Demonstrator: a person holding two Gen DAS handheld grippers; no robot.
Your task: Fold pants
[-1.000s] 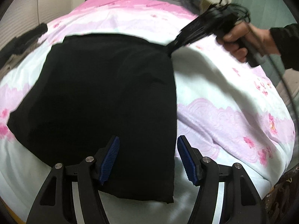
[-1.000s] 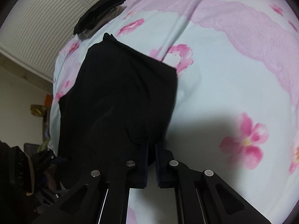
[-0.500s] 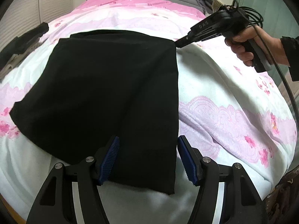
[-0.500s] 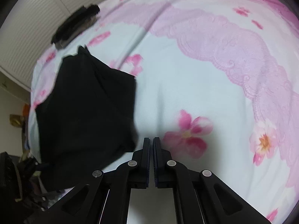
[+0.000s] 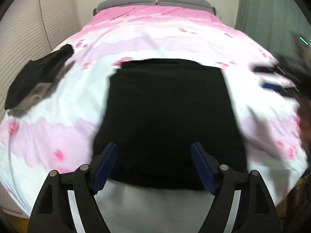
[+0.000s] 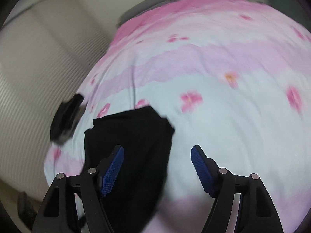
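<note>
black pants (image 5: 167, 116) folded flat mid-bed on pink floral duvet (image 5: 175, 38), left gripper (image 5: 154, 167) above near hem, jaws opening, nothing gripped, right gripper (image 6: 157, 169) jaws opening, released, empty, dark clothes pile (image 5: 37, 79) far left

We see a bed (image 5: 155, 31) with a pink-and-white floral cover; folded black pants (image 5: 167, 116) lie flat mid-bed, a dark clothes pile (image 5: 37, 77) at its left edge.
</note>
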